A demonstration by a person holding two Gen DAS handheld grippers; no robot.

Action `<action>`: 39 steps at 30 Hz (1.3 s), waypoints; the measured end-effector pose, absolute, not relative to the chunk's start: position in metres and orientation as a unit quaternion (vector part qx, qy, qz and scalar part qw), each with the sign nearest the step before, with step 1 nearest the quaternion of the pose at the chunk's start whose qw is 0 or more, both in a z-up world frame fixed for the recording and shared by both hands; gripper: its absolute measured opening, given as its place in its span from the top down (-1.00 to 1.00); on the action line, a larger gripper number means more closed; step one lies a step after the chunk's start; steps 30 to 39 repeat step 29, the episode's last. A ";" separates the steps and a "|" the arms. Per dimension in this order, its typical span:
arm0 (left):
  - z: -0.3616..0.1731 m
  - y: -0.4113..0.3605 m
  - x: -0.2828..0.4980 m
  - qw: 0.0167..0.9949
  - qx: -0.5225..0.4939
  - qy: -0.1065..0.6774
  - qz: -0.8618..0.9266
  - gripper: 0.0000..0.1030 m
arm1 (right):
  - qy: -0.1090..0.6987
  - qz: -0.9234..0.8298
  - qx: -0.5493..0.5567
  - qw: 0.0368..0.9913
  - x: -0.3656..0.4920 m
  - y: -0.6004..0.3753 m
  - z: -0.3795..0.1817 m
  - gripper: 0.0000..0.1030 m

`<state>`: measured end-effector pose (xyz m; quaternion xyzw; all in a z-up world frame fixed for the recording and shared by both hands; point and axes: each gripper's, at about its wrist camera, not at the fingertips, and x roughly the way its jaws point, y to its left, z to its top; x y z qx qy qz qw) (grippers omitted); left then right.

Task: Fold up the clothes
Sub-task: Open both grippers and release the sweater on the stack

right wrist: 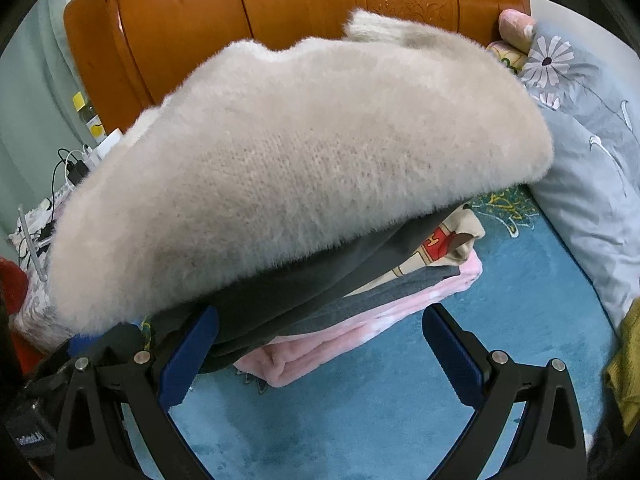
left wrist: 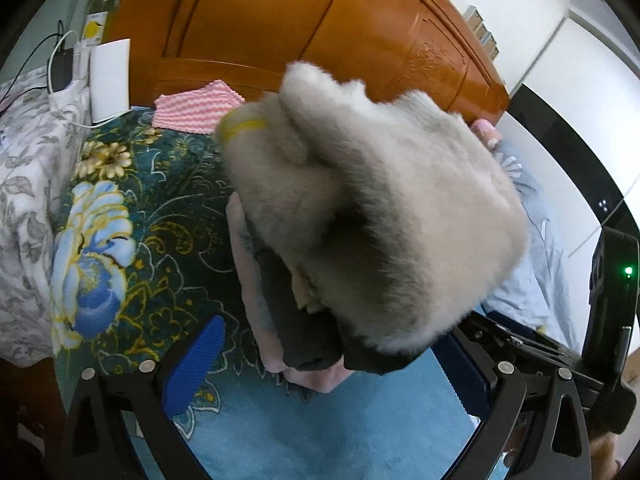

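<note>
Fuzzy beige sweater sits folded on top of the stack: dark grey garment, printed cream piece, pink fleece at the bottom, all on the blue bedspread by the headboard. Left claw and right claw both wide open, holding nothing; the right one straddles the stack's near edge. Looks like placement or tidying. Square the sweater edges to the layers below, press lightly, don't snag the pile.

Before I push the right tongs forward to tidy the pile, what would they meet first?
Probably the folded stack: the dark grey garment and pink blanket under the fluffy sweater. Depth is unclear.
</note>
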<state>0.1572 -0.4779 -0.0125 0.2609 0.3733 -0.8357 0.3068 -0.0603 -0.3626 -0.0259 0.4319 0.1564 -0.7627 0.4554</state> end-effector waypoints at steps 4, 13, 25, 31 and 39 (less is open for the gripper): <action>-0.013 -0.479 0.159 0.305 0.258 0.375 -0.837 -1.00 | 0.156 -0.762 0.435 0.453 -0.061 -0.364 -0.028 -0.98; -0.014 -0.480 0.159 0.299 0.261 0.392 -0.830 -1.00 | 0.160 -0.762 0.440 0.446 -0.062 -0.364 -0.028 -0.98; -0.003 -0.473 0.166 0.287 0.242 0.421 -0.826 -1.00 | 0.156 -0.768 0.439 0.439 -0.059 -0.350 -0.015 -0.98; 0.004 -0.472 0.174 0.319 0.232 0.423 -0.816 -1.00 | 0.154 -0.769 0.439 0.438 -0.058 -0.345 -0.010 -0.98; 0.004 -0.472 0.174 0.319 0.232 0.423 -0.816 -1.00 | 0.154 -0.769 0.439 0.438 -0.058 -0.345 -0.010 -0.98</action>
